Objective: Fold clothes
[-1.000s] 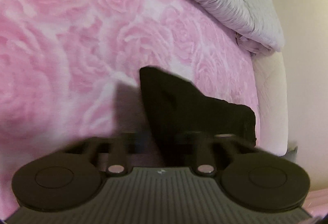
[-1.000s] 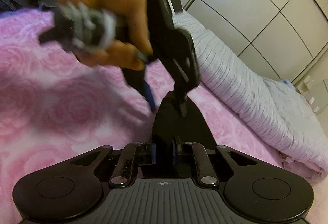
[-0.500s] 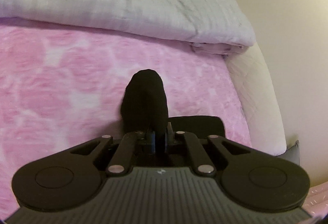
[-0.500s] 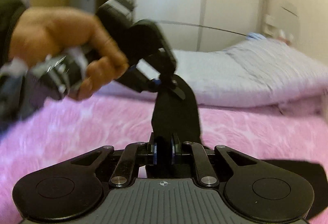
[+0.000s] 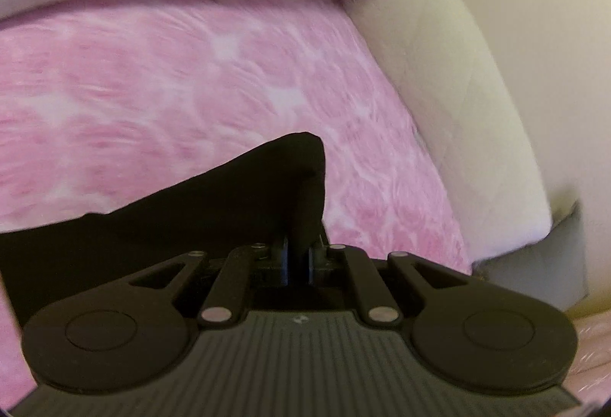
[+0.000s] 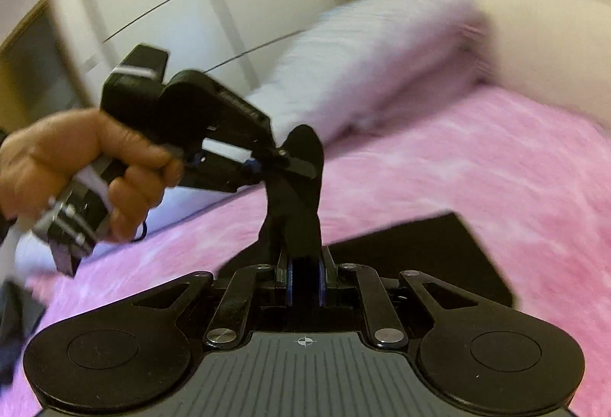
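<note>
Black garment [image 5: 236, 203] pinched in both jaws – left gripper [image 5: 297, 256], right gripper [image 6: 304, 279] – above the pink bedspread [image 5: 152, 92]

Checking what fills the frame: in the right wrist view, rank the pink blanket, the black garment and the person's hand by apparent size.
1. pink blanket
2. black garment
3. hand; it sits near the camera, so the last two are unsure.

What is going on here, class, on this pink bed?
A person is folding a black cloth garment over a pink rose-patterned blanket. The left gripper, held in a hand, and the right gripper are both shut on the garment, lifting part of it. A white duvet lies behind.
</note>
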Demonstrator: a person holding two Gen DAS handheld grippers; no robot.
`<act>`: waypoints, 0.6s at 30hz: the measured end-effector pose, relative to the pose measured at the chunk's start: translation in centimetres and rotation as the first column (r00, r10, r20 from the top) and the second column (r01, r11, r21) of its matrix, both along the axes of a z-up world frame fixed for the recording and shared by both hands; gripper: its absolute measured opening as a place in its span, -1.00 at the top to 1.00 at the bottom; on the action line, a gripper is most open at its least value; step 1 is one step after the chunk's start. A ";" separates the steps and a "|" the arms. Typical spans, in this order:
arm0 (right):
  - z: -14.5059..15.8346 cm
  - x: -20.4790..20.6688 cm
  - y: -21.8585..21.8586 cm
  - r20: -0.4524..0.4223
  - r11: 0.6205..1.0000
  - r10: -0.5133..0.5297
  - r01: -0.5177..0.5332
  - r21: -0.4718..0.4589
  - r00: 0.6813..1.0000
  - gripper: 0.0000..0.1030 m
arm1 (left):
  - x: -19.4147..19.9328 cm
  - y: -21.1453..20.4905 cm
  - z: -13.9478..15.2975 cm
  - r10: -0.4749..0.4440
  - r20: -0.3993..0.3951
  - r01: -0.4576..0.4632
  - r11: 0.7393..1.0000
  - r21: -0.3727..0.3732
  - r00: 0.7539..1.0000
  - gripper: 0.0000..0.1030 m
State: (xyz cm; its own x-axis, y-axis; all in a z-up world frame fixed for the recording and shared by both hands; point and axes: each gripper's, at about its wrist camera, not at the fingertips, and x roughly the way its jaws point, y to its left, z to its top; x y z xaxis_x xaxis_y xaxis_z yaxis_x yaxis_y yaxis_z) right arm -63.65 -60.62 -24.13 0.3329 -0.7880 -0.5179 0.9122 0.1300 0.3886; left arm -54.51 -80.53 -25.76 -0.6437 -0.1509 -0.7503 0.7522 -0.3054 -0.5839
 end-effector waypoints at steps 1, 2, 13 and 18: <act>-0.9 -1.7 -0.4 0.012 1.000 -0.024 0.023 0.018 1.000 0.80 | -1.8 -0.3 -1.1 -0.018 0.014 0.018 1.000 0.003 1.000 0.89; -1.8 -3.1 -0.7 0.026 0.998 -0.053 0.052 0.040 0.998 0.80 | -3.4 -0.4 -2.4 -0.033 0.033 0.032 0.999 0.007 0.999 0.89; -9.1 -10.1 -0.9 0.173 0.954 -0.260 0.225 0.196 0.950 0.79 | -9.5 -1.3 -8.7 -0.168 0.035 0.168 0.986 0.015 0.985 0.56; -10.4 -11.6 1.3 0.157 0.883 -0.431 0.380 0.277 0.889 0.44 | -6.2 -3.2 -5.7 -0.171 -0.047 0.168 0.984 -0.067 0.984 0.38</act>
State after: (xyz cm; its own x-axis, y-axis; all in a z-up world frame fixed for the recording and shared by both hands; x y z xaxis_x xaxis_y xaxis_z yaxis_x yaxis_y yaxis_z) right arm -75.23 -59.35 -34.48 0.1300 -0.7427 -0.6569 0.7598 -0.3510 0.5473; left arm -60.72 -83.74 -31.44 -0.7019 -0.0819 -0.7075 0.6554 -0.4630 -0.5967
